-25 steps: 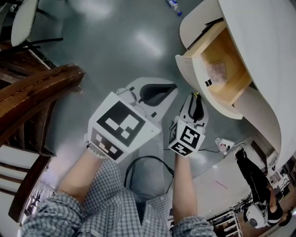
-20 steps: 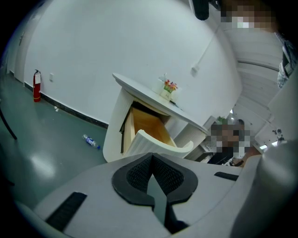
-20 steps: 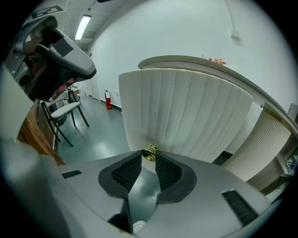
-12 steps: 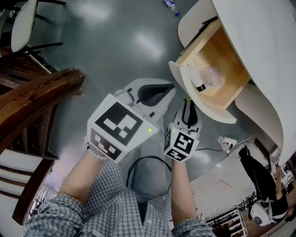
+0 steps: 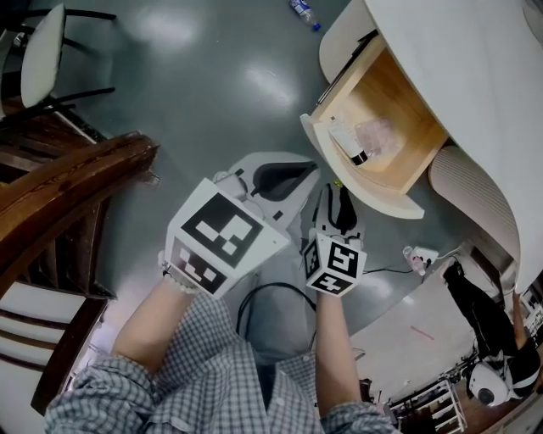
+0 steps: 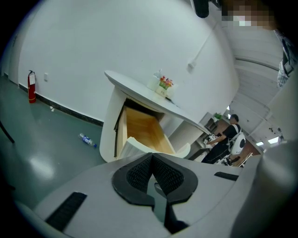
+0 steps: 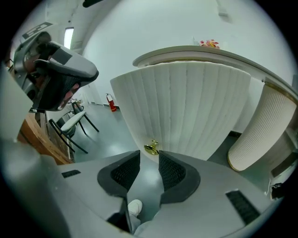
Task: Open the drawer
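Observation:
The drawer [image 5: 386,106] of the curved white counter [image 5: 475,76] stands pulled out, its wooden inside showing a small white tube [image 5: 348,142] and a clear bag [image 5: 377,134]. In the right gripper view its ribbed white front [image 7: 186,107] carries a brass knob [image 7: 151,148]. My right gripper [image 7: 149,163] is just short of that knob; its jaws are opening, with nothing between them. It also shows below the drawer front, right gripper [image 5: 338,197]. My left gripper [image 6: 152,160] is shut and empty, held further back from the drawer [image 6: 139,130]; in the head view the left gripper [image 5: 284,176] sits at centre.
Dark wooden furniture [image 5: 68,178] and a white chair [image 5: 42,47] stand at the left. A water bottle [image 5: 303,11] lies on the grey floor. A black cable [image 5: 254,297] loops near my feet. A person in black [image 5: 475,314] is at the lower right.
The drawer has slid further out of the counter, showing more of its inside. My right gripper has drawn back towards me along with the drawer front. The left gripper has stayed put.

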Demonstrator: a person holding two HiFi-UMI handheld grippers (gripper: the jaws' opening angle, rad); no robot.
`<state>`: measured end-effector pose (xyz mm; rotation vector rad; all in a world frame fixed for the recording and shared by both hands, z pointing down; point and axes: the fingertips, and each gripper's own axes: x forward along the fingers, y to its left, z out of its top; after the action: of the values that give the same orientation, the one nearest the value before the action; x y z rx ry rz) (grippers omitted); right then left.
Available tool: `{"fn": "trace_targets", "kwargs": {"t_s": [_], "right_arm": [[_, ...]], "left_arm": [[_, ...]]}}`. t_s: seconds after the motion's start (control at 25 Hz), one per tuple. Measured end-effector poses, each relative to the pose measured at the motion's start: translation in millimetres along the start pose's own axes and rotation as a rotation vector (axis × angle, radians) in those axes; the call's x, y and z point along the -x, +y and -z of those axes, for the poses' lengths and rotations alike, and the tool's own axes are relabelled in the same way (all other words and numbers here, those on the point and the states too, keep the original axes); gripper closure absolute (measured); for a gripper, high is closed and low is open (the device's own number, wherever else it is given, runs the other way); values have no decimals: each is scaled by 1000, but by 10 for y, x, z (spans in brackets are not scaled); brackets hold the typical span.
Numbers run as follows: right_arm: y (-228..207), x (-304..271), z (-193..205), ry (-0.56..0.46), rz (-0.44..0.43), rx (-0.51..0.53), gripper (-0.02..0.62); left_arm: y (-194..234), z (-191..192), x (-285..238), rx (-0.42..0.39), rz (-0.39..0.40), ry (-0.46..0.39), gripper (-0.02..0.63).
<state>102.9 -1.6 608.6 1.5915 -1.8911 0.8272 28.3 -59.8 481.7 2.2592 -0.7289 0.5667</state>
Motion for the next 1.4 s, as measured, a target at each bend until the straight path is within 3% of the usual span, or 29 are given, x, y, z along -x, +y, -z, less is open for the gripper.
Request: {"fn": "trace_targets", "kwargs": {"t_s": [0.28, 0.4, 0.72, 1.16, 1.4], "right_arm": [[18, 290, -32, 2, -9, -40, 521], [27, 501, -188, -17, -22, -30, 575], [12, 1032, -743, -100, -49, 4, 580], [-154, 1695, -1420, -221, -75, -7, 583], [-237, 1947, -1874, -306, -65, 82, 584]], "left_arm": [[-149, -92, 75, -7, 4, 9, 606], [-276, -133, 158, 7, 6, 18, 606], [-692, -357, 402, 38, 53, 11, 606], [-894, -937, 906, -34, 4, -46, 606], [-1032, -1219, 1085, -74, -15, -93, 606]]}}
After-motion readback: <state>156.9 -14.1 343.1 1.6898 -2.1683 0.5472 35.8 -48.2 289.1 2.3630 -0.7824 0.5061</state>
